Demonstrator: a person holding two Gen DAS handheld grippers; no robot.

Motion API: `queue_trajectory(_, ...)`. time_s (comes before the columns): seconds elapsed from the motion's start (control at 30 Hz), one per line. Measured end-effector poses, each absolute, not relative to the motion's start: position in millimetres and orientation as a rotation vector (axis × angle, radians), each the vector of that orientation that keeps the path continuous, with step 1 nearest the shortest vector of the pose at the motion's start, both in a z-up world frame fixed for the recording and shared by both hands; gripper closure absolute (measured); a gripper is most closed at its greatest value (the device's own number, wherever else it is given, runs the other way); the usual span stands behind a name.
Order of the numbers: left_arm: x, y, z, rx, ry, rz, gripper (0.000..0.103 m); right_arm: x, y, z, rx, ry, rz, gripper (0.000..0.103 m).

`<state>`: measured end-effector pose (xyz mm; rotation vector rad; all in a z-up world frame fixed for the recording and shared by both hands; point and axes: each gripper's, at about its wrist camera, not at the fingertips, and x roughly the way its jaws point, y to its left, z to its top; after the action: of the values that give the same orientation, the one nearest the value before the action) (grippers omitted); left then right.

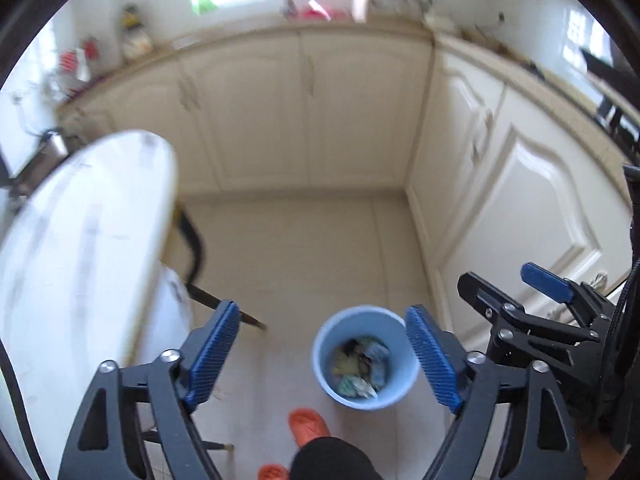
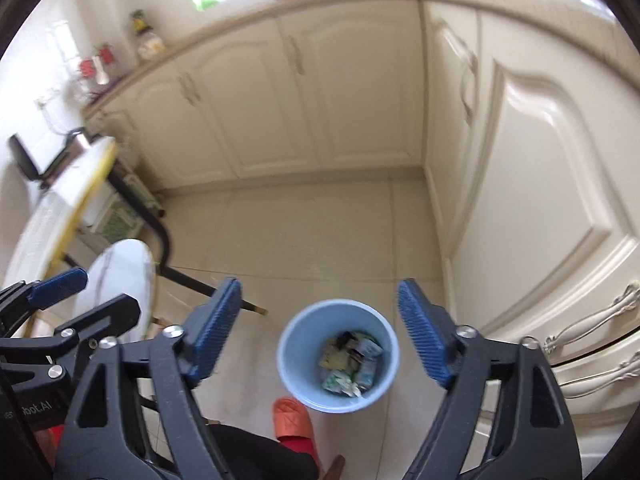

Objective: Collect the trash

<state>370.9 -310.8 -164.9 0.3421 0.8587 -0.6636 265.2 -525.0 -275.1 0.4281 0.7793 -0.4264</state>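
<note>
A light blue trash bin (image 1: 366,358) stands on the tiled floor below both grippers, with several crumpled wrappers and cartons (image 1: 362,368) inside. It also shows in the right wrist view (image 2: 338,354), with its trash (image 2: 352,362). My left gripper (image 1: 322,354) is open and empty, held high above the floor, the bin just right of its middle. My right gripper (image 2: 320,334) is open and empty, above the bin. The right gripper shows at the right of the left wrist view (image 1: 548,308), and the left gripper at the left of the right wrist view (image 2: 60,312).
A white round table (image 1: 80,248) with black legs is at the left, with a smaller white stool (image 2: 118,284) below it. Cream cabinets (image 1: 304,112) run along the back and right (image 2: 540,184). An orange slipper (image 1: 308,426) and the person's dark trouser leg are beside the bin.
</note>
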Motion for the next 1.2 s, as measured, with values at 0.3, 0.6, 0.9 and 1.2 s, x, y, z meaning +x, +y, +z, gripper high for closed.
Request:
queue_trajectory(0.3, 315, -142, -56, 0.186, 0.589, -0.33, 0.001, 268, -386, -142, 0.235, 0.555, -0.107, 0.003)
queue_trajectory(0.6, 198, -50, -2, 0.067, 0.414, -0.05, 0.001, 255, -248, -58, 0.079, 0.394, 0.118, 0.0)
queue_trajectory(0.9, 63, -20, -9, 0.035, 0.214, 0.053, 0.001, 210, -161, -14, -0.03, 0.253, 0.211, 0.0)
queue_trajectory(1.2, 16, -21, -77, 0.026, 0.122, 0.053, 0.001, 170, -144, 7, -0.075, 0.146, 0.213, 0.0)
